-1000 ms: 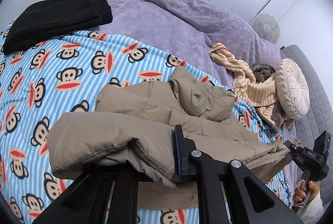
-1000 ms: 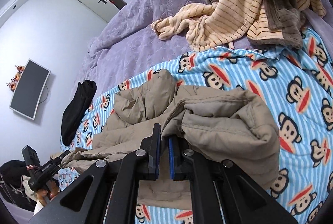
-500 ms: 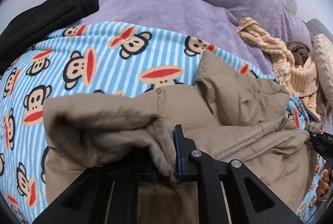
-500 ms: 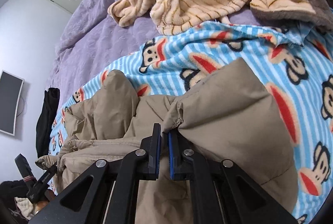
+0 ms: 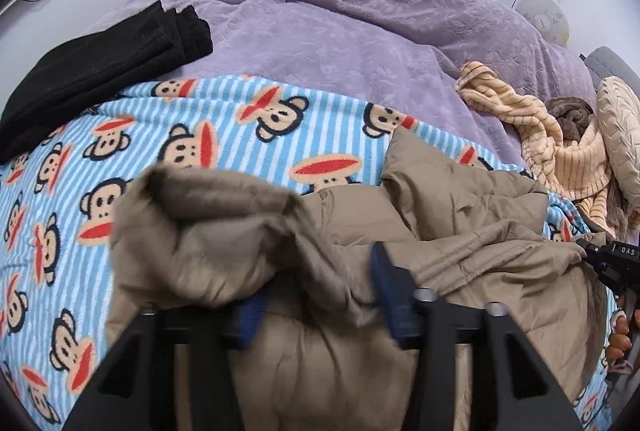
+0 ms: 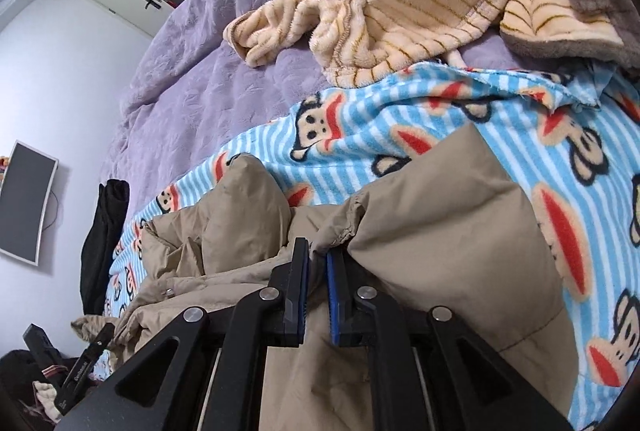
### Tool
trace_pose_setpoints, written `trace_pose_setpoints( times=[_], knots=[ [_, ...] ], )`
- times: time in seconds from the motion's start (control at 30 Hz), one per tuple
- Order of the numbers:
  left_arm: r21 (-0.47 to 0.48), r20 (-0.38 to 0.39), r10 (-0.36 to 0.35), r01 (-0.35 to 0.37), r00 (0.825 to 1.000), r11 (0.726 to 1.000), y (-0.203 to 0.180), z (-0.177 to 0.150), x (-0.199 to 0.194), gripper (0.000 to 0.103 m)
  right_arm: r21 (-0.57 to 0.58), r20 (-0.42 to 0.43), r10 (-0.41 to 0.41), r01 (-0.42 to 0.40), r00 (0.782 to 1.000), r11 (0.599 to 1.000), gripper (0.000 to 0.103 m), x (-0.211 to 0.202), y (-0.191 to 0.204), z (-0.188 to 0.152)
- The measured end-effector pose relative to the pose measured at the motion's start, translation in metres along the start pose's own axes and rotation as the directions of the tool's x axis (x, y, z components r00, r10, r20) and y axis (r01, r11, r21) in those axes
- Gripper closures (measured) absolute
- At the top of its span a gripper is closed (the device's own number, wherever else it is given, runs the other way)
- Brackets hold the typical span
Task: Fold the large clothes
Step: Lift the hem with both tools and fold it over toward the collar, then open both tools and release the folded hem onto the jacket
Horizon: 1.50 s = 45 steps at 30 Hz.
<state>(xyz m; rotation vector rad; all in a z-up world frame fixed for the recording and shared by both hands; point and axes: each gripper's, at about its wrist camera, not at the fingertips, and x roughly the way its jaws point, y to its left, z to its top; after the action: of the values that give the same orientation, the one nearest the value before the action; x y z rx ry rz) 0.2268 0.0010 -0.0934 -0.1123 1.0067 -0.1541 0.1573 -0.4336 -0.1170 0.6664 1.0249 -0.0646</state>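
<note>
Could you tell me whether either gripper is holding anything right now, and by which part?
The right gripper pinches the tan jacket at a gathered edge of its folded-over end. The left gripper is open, fabric loose between its fingers.

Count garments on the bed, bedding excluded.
3. Tan jacket nearest the cameras; folded black garment at the far left edge; striped cream fleece far right, beside the round cushion. The brown fabric with it may be a fourth.
</note>
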Motion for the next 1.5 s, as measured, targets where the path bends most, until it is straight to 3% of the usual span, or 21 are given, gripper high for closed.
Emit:
trace_pose_setpoints(
  times=[0.07, 0.17, 0.2, 0.23, 0.27, 0.3, 0.37, 0.47, 0.57, 0.7, 0.9, 1.03, 1.17, 1.3, 1.5],
  knots=[
    [0.003, 0.054, 0.012, -0.012, 0.998, 1.0, 0.001, -0.002, -0.018, 0.016, -0.002, 0.001, 0.008, -0.008, 1.0, 1.0, 0.087, -0.007, 0.003, -0.001],
    [0.017, 0.045, 0.0, -0.001, 0.999, 1.0, -0.002, 0.0, -0.027, 0.016, 0.004, 0.015, 0.027, -0.027, 1.0, 1.0, 0.047, -0.021, 0.005, -0.009],
    [0.02, 0.037, -0.011, 0.01, 0.999, 1.0, -0.003, 0.0, -0.027, 0.016, -0.011, 0.03, 0.028, -0.028, 0.999, 1.0, 0.046, -0.027, 0.009, -0.015],
    [0.03, 0.022, -0.033, 0.032, 0.999, 0.999, -0.007, 0.0, -0.027, 0.016, -0.039, 0.029, 0.036, -0.035, 0.999, 0.999, 0.046, -0.032, 0.012, -0.021],
    [0.046, 0.011, -0.065, 0.064, 0.998, 0.997, -0.012, -0.001, -0.027, 0.019, -0.082, 0.013, 0.042, -0.041, 0.999, 0.996, 0.055, -0.033, 0.018, -0.027],
    [0.063, 0.009, -0.092, 0.091, 0.996, 0.994, -0.019, -0.002, -0.027, 0.028, -0.141, -0.012, 0.04, -0.042, 0.999, 0.989, 0.072, -0.032, 0.027, -0.035],
    [0.112, -0.006, -0.131, 0.131, 0.991, 0.985, -0.038, -0.008, -0.022, 0.032, -0.234, -0.062, 0.01, -0.024, 0.998, 0.972, 0.083, -0.02, 0.04, -0.05],
    [0.181, -0.04, -0.156, 0.161, 0.987, 0.97, -0.073, -0.02, -0.001, 0.033, -0.29, -0.106, -0.032, 0.0, 0.994, 0.957, 0.083, 0.009, 0.052, -0.066],
    [0.218, -0.066, -0.116, 0.128, 0.991, 0.968, -0.098, -0.033, 0.028, 0.032, -0.278, -0.104, -0.053, 0.022, 0.993, 0.96, 0.083, 0.037, 0.05, -0.069],
    [0.208, -0.056, -0.075, 0.085, 0.996, 0.974, -0.102, -0.034, 0.057, 0.032, -0.269, -0.092, -0.072, 0.045, 0.993, 0.962, 0.092, 0.063, 0.042, -0.06],
    [0.18, -0.059, -0.061, 0.071, 0.996, 0.981, -0.086, -0.008, 0.073, 0.032, -0.264, -0.098, -0.089, 0.06, 0.991, 0.963, 0.094, 0.067, 0.04, -0.035],
    [0.149, 0.008, 0.041, -0.042, 0.999, 0.988, -0.046, 0.013, 0.062, 0.032, -0.28, 0.022, -0.23, 0.227, 0.973, 0.933, 0.093, 0.031, 0.017, -0.017],
    [0.062, 0.015, 0.131, -0.131, 0.991, 0.989, 0.016, 0.028, 0.064, 0.032, -0.162, 0.099, -0.337, 0.349, 0.936, 0.923, 0.093, 0.001, -0.03, 0.0],
    [0.02, -0.034, 0.141, -0.14, 0.989, 0.99, 0.045, 0.028, 0.083, 0.032, -0.109, 0.055, -0.343, 0.347, 0.938, 0.932, 0.093, 0.017, -0.049, 0.006],
    [0.046, -0.04, 0.18, -0.178, 0.983, 0.983, 0.034, 0.027, 0.111, 0.03, -0.166, 0.054, -0.401, 0.404, 0.915, 0.9, 0.093, 0.052, -0.045, 0.01]
  ],
)
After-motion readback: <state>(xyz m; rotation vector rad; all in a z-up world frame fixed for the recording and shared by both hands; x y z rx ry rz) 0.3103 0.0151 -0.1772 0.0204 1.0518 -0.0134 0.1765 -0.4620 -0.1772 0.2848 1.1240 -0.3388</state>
